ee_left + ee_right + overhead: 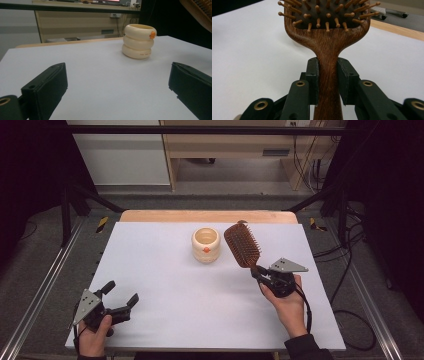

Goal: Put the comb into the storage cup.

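1. Right gripper (pixel 328 82) sat nearest the lens in the right gripper view, jaws clenched on both sides of the wooden hairbrush (pixel 327 47) handle, pads pressing the wood.
2. Brush head rose straight ahead of those jaws w/ bristle pins facing the camera; in the high view the hairbrush (pixel 242 245) stood up off the table, angled up and away from the right gripper (pixel 260 272).
3. Cream cup (pixel 206 245) stood upright on the white table (pixel 165 285), near the brush head, on the side toward the left gripper, not touching it.
4. Left gripper (pixel 121 294) was released, jaws spread wide w/ nothing between them, low over the table's near corner.
5. Ahead of it and somewhat to its right stood the cream cup (pixel 138 41), well apart; orange spot near its rim.
6. Brush edge showed past the cup at upper right in the left gripper view.
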